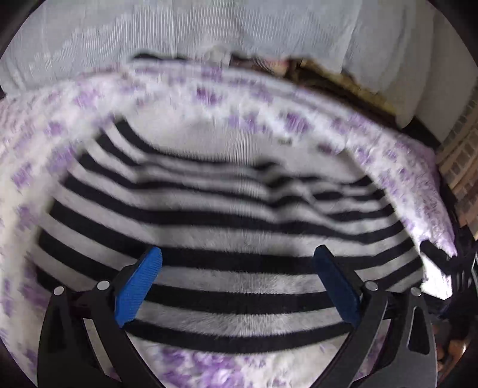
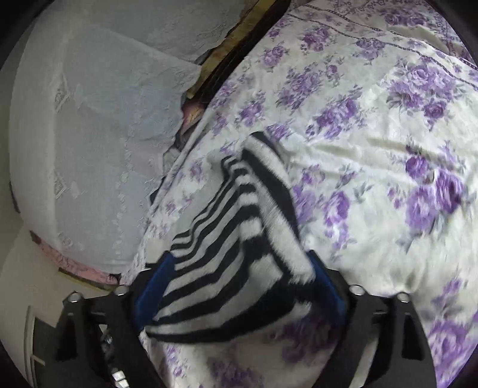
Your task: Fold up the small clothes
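Observation:
A fuzzy black-and-white striped garment (image 1: 227, 221) lies spread on a bedspread with purple flowers (image 1: 209, 92). My left gripper (image 1: 239, 259) hovers just above its near part, jaws wide apart and empty, blue pads (image 1: 137, 283) on either side. In the right wrist view the same striped garment (image 2: 239, 238) is bunched and lifted between the blue pads (image 2: 149, 289) of my right gripper (image 2: 239, 274), draping away toward the bedspread (image 2: 373, 134). The jaws stand fairly wide around the thick fabric.
A pale grey textured cover or pillow (image 2: 89, 134) lies beside the bed, also at the top of the left wrist view (image 1: 209, 27). A dark gap with yellowish material (image 2: 239, 32) runs between it and the bed. The bed's edge drops at right (image 1: 442, 232).

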